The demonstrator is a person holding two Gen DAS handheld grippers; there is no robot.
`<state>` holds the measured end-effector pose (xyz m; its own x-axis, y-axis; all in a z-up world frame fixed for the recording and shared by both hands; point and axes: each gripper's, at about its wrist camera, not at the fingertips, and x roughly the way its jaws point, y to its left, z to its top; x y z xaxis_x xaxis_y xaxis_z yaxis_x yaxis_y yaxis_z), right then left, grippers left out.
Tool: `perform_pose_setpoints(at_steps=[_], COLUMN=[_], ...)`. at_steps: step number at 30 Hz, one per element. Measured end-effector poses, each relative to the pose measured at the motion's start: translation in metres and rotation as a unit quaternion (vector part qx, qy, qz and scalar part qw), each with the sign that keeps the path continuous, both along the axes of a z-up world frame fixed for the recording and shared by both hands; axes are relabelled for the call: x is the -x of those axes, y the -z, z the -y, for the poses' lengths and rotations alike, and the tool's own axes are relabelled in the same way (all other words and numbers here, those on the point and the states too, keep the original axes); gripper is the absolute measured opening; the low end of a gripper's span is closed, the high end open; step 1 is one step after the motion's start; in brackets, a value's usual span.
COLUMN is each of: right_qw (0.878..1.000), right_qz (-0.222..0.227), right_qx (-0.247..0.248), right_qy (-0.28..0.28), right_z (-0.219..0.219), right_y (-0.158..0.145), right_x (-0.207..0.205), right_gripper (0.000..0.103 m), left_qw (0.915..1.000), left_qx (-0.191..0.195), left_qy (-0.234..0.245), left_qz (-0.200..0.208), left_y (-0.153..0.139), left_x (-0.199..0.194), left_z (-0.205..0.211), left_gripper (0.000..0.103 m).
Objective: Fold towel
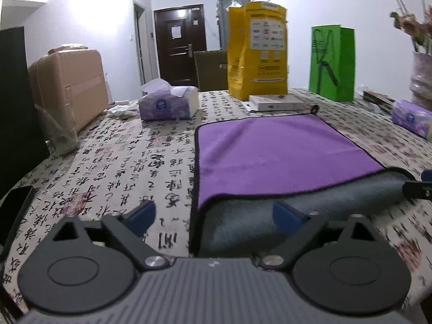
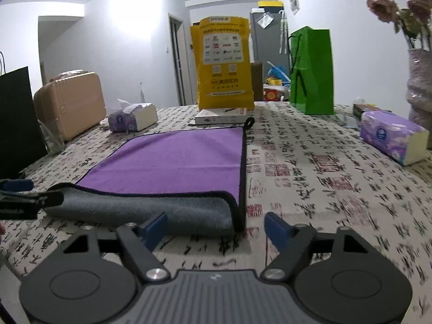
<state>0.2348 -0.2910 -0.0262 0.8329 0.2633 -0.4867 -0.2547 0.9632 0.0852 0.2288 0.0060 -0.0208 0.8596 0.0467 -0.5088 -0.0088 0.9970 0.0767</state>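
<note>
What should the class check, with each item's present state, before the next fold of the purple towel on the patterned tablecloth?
1. Left tool open and holding nothing: ok.
2. Right tool open and holding nothing: ok.
3. Purple towel with grey underside and dark edging lying flat on the calligraphy-print tablecloth: not ok, its near edge is rolled over, grey side up.
4. White flat box clear of the towel's far edge: ok, though close.
5. Towel's black hanging loop free: ok.
6. Fold edges aligned: cannot tell.
</note>
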Motion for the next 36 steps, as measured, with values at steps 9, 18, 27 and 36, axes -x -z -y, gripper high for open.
perform_pose_setpoints(at_steps=[9,18,27,36], right_qw=[0.999,1.000,0.999,0.998], right_qz=[-0.020,-0.009,0.020,0.037], right_qx=[0.017,0.016,0.026,0.041], right_qy=[-0.021,-0.018,-0.016,-0.020], right_z=[-0.009,-0.004,-0.009,-0.017], right_y=[0.004,-0.003,-0.016,-0.026], right_x=[-0.033,-0.042,-0.062,-0.098], right_gripper=[0.021,0.005,0.005,0.005], left_qw=[0.9982,0.9993,0.9995,0.9995], left_qx=[0.037,0.031,0.030,0.017], left_qy=[0.010,-0.003,-0.009,-0.014], left_qz=[-0.047,-0.021,0.012,0.022], left_y=[0.007,-0.004,-0.016,-0.026], left_x=[-0.022,-0.022,-0.046,-0.078], left_z=[-0.009,-0.009,-0.011,-0.013], left_gripper=[0.021,0.006,0.006,0.006])
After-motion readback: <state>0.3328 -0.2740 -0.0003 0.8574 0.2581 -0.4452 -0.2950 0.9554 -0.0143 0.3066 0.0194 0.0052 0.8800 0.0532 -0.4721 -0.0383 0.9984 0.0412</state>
